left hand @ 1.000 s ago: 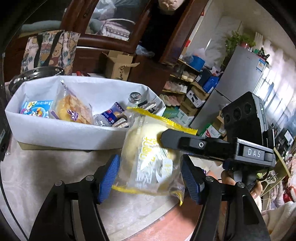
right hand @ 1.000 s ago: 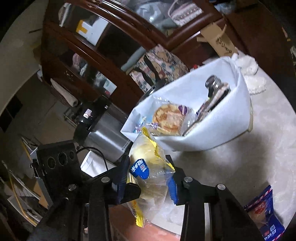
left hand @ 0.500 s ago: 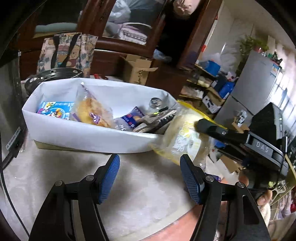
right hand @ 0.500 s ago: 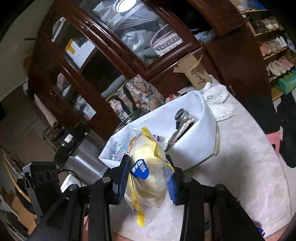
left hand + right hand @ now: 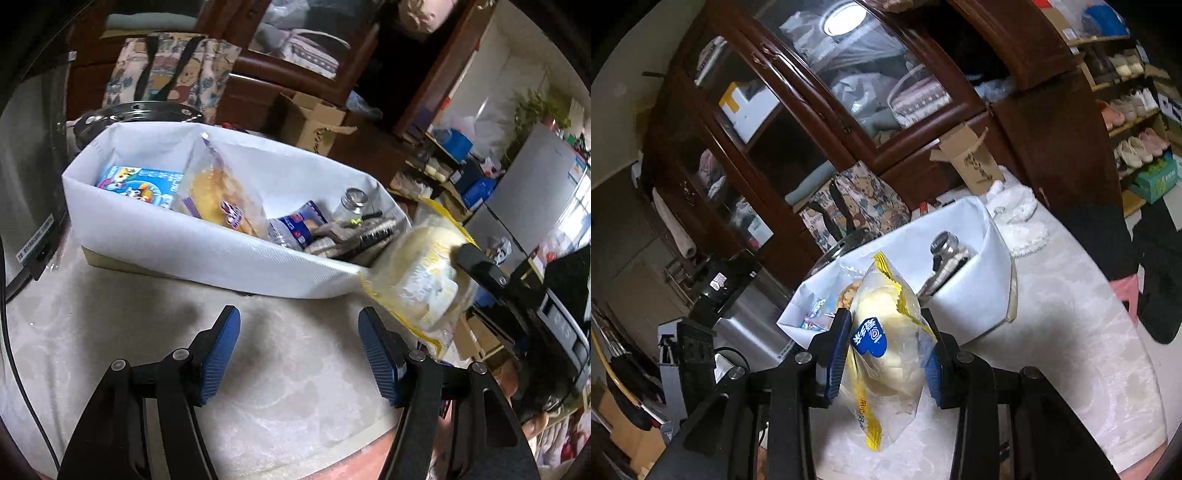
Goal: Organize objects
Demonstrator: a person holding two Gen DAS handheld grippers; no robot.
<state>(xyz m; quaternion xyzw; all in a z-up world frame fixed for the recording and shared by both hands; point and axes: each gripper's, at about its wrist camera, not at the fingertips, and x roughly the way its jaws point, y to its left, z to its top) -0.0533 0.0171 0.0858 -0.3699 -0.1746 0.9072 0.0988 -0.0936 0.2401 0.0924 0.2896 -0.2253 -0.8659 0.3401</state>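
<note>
A clear bread packet (image 5: pixel 886 343) with yellow edges and a blue label sits squeezed between the pads of my right gripper (image 5: pixel 886 360), which is shut on it. In the left wrist view the same bread packet (image 5: pixel 421 273) hangs at the right end of the white fabric bin (image 5: pixel 184 240), with the right gripper (image 5: pixel 480 266) on it. My left gripper (image 5: pixel 299 350) stands open over the pale tabletop in front of the bin, with nothing between its blue pads. The white bin (image 5: pixel 979 280) holds several snack packets and a glass jar (image 5: pixel 352 201).
A bear-print tote bag (image 5: pixel 166 70), a black round pan (image 5: pixel 136 112) and a cardboard box (image 5: pixel 310 122) stand behind the bin, before a dark wooden cabinet (image 5: pixel 812 122). White fluffy slippers (image 5: pixel 1015 218) lie on the table right of the bin. The table's edge (image 5: pixel 295 458) runs close below my left fingers.
The bread packet has left my left gripper's pads and stays in the right gripper, which carried it right, to the bin's end. My left gripper now stands empty.
</note>
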